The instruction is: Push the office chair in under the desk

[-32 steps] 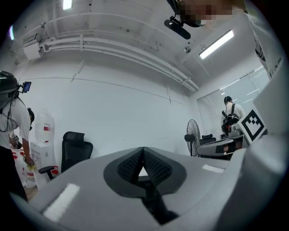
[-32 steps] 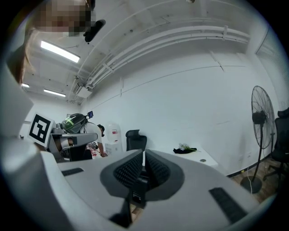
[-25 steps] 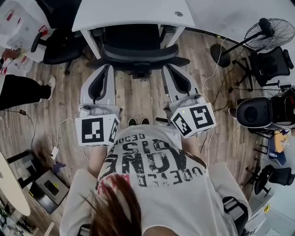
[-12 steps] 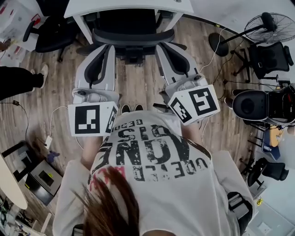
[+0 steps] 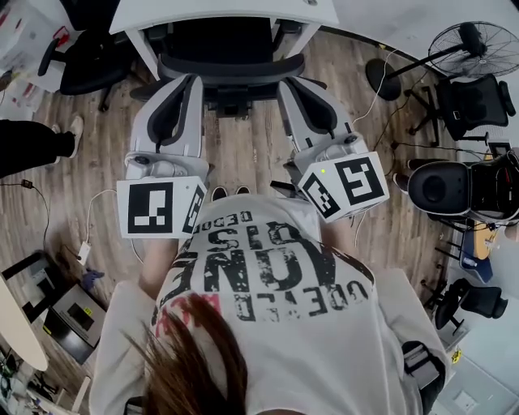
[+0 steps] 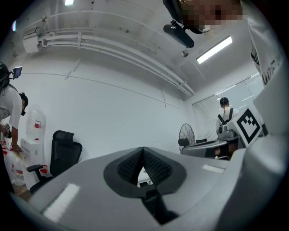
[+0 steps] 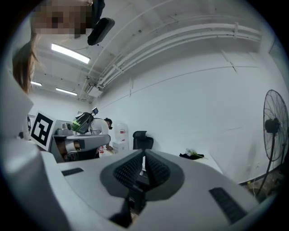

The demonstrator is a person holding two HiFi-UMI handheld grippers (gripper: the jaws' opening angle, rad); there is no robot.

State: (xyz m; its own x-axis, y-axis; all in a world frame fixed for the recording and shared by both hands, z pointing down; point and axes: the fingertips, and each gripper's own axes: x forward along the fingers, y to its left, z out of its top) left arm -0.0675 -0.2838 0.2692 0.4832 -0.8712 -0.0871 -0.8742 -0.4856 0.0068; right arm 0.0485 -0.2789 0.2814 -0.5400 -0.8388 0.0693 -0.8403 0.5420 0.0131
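The black office chair (image 5: 231, 57) stands with its seat under the white desk (image 5: 219, 12) at the top of the head view; its curved backrest faces me. My left gripper (image 5: 189, 79) and right gripper (image 5: 285, 83) reach forward side by side, their tips at the backrest's rear rim, left and right of its centre post. Whether they press on it I cannot tell. In the left gripper view the left gripper (image 6: 143, 155) has its ribbed pads together with nothing between them. The right gripper (image 7: 144, 159) looks the same in its own view.
A second black chair (image 5: 89, 61) stands left of the desk, near a person's leg (image 5: 36, 146). A standing fan (image 5: 477, 44) and more chairs (image 5: 474, 105) crowd the right. Cables (image 5: 93, 219) and a box (image 5: 73, 312) lie on the wooden floor at left.
Both grippers have moved forward from a little behind the chair to its backrest rim, and I have stepped closer to the desk. In the last half second little has shifted.
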